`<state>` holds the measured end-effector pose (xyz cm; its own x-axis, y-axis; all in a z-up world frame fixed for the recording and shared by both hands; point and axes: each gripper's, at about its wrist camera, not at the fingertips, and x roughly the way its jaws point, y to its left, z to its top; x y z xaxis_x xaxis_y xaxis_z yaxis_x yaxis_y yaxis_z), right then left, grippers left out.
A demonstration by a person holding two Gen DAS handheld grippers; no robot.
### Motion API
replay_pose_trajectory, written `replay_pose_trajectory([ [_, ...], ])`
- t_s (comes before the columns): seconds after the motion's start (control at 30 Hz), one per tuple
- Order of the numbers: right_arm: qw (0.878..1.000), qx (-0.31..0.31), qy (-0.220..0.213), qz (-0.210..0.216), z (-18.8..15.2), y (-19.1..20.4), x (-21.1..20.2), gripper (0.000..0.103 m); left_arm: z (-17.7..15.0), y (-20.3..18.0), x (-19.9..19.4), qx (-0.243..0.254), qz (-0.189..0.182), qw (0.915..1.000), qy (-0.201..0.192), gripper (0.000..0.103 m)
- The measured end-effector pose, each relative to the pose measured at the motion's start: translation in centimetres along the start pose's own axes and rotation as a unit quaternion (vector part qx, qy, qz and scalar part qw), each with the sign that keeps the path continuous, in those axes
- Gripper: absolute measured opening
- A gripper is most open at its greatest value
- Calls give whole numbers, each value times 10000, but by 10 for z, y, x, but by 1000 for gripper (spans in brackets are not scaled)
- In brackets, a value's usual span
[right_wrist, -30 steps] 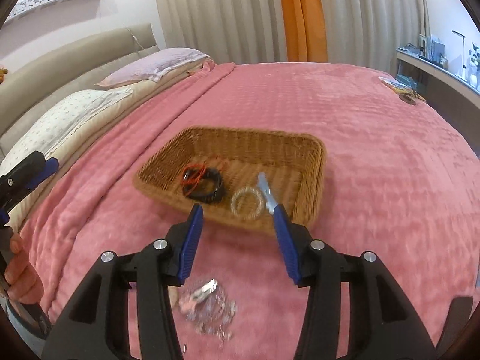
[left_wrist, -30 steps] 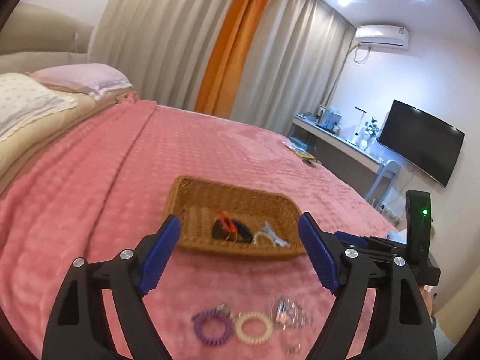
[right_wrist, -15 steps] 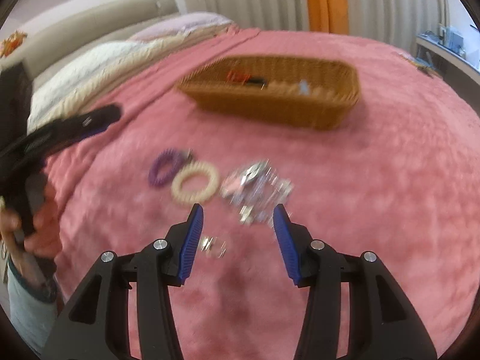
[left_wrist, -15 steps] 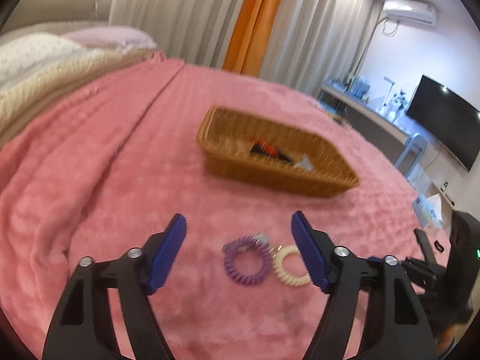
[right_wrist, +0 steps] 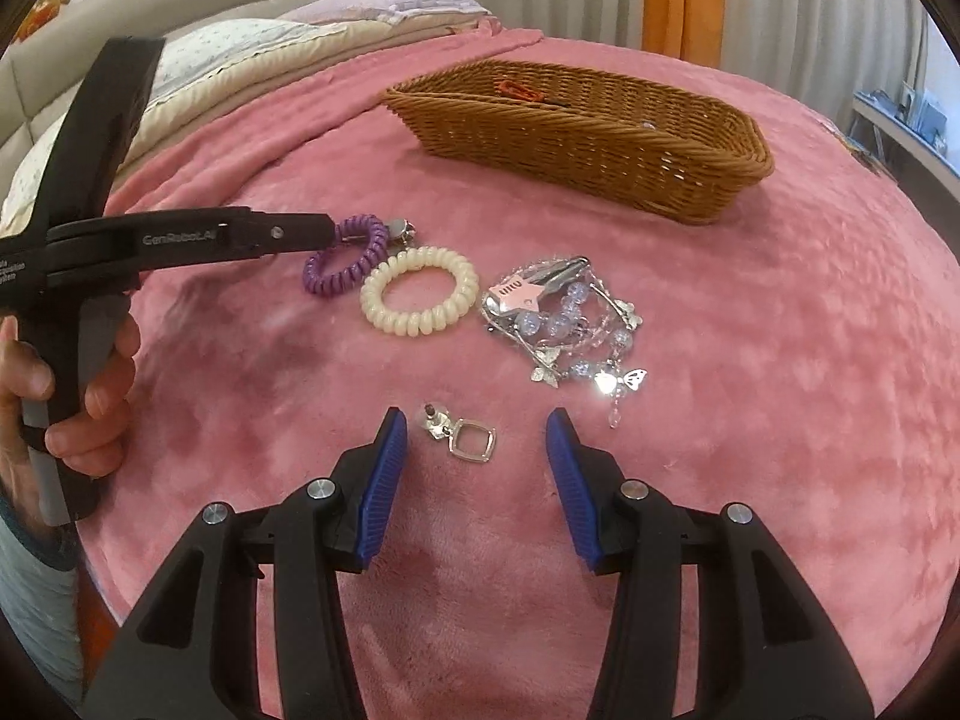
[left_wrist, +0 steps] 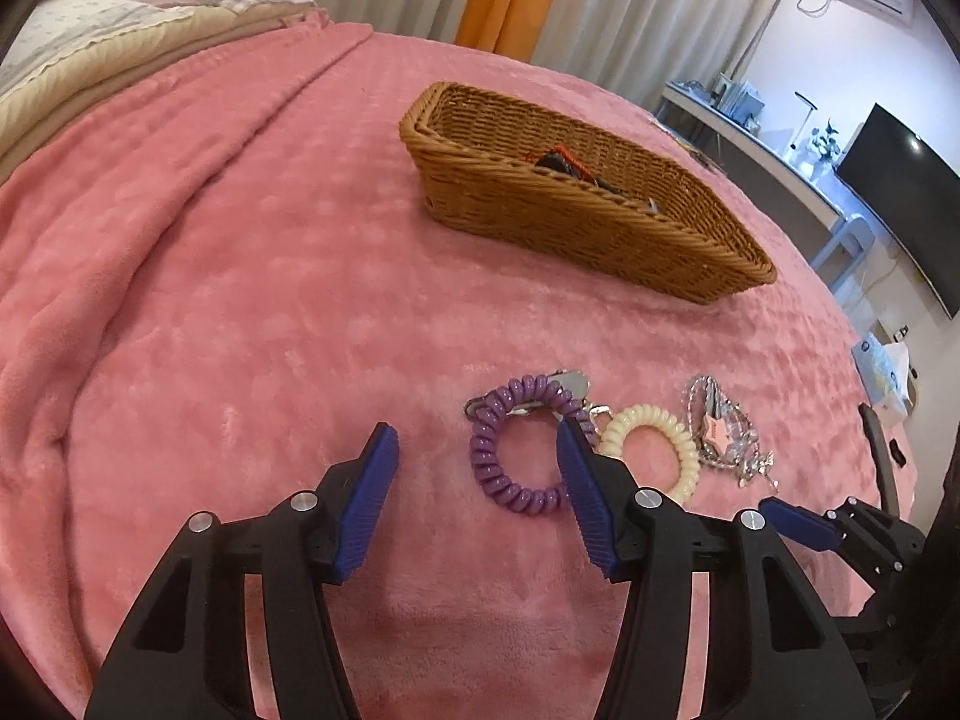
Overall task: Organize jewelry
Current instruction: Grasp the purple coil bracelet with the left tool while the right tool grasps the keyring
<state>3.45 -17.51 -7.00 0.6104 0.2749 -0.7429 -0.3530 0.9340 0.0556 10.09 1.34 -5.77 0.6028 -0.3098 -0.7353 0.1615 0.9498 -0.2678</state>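
Note:
A purple coil bracelet [left_wrist: 516,438] and a cream coil bracelet [left_wrist: 654,450] lie side by side on the pink blanket; both also show in the right wrist view, purple [right_wrist: 348,258] and cream [right_wrist: 420,291]. A heap of clear beaded jewelry [right_wrist: 564,318] lies to their right. A small silver earring [right_wrist: 465,435] lies just ahead of my open right gripper [right_wrist: 477,429]. My open left gripper [left_wrist: 477,450] hovers low at the purple bracelet, its right finger over the ring's edge. The wicker basket [left_wrist: 576,216] holds black-and-red items.
The pink blanket [left_wrist: 240,276] covers the whole bed. Pillows [left_wrist: 90,30] lie at the far left. A desk and a TV [left_wrist: 894,198] stand beyond the bed on the right. The left gripper's body [right_wrist: 150,246] crosses the right wrist view at left.
Both grippers have dropped down and pulled back from the basket to the loose jewelry. The left one has closed in on the purple bracelet, the right one on the earring.

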Motion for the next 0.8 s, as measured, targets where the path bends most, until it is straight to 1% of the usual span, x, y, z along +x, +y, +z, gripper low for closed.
replay_pose_trajectory([
  [0.13,10000,-79,31,-3,1,3,2,45,0,-3,2,48,28,10000,44,45],
  [0.23,9997,-211,38,-105,2,9,5,44,-1,-6,5,95,39,9999,89,38],
  [0.27,9996,-260,37,-136,2,11,6,38,-2,-7,6,121,61,9998,110,35],
  [0.33,9995,-298,9,-129,1,13,6,32,-3,-9,7,166,123,9997,114,34],
  [0.4,9994,-327,-4,-68,0,13,6,18,-4,-11,8,218,205,9995,110,32],
  [0.5,9994,-335,-45,-87,-1,14,6,18,-5,-15,10,351,436,9984,101,25],
  [0.53,9994,-333,-57,-92,-1,15,6,18,-5,-16,10,390,459,9981,94,23],
  [0.57,9994,-323,-68,-87,0,14,6,18,-5,-17,11,413,444,9981,105,12],
  [0.67,9996,-239,-150,-48,-3,11,1,18,-5,-17,11,435,431,9981,103,10],
  [0.8,9993,-24,-354,124,-4,1,-9,18,-6,-19,7,474,390,9981,47,8],
])
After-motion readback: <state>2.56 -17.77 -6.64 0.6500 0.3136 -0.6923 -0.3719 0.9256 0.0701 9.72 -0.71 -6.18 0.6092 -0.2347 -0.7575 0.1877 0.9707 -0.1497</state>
